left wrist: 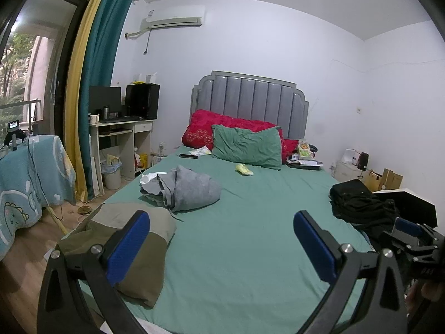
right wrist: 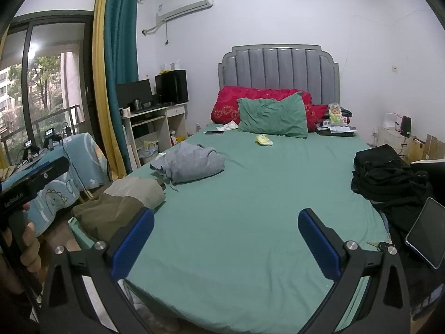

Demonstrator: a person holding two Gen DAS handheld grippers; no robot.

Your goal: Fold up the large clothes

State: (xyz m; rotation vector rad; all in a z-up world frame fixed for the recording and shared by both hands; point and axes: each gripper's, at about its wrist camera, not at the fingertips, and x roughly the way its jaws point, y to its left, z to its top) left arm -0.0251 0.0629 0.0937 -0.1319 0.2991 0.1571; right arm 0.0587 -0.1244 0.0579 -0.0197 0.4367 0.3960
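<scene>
I'm holding the left gripper [left wrist: 221,243] wide open, gripping nothing | I'm holding the right gripper [right wrist: 225,242] wide open too, gripping nothing | olive garment [left wrist: 130,239] is lying folded at 9 o'clock on the bed [left wrist: 250,236] | grey garment [right wrist: 192,164] is sitting crumpled at 11 o'clock | black clothes pile [right wrist: 386,175] is resting at 2 o'clock.

White walls [left wrist: 250,41], grey headboard [left wrist: 249,103], teal curtain [left wrist: 103,83]

Soft, dim daylight; strong fisheye bend

Light enters from the balcony window [right wrist: 41,89], far left of both grippers, blown out at its top. Walls curve toward dark vignetted corners. Weak shadows lie on the bed sheet [left wrist: 250,236]; the blue finger pads [left wrist: 126,247] look sharp.
</scene>
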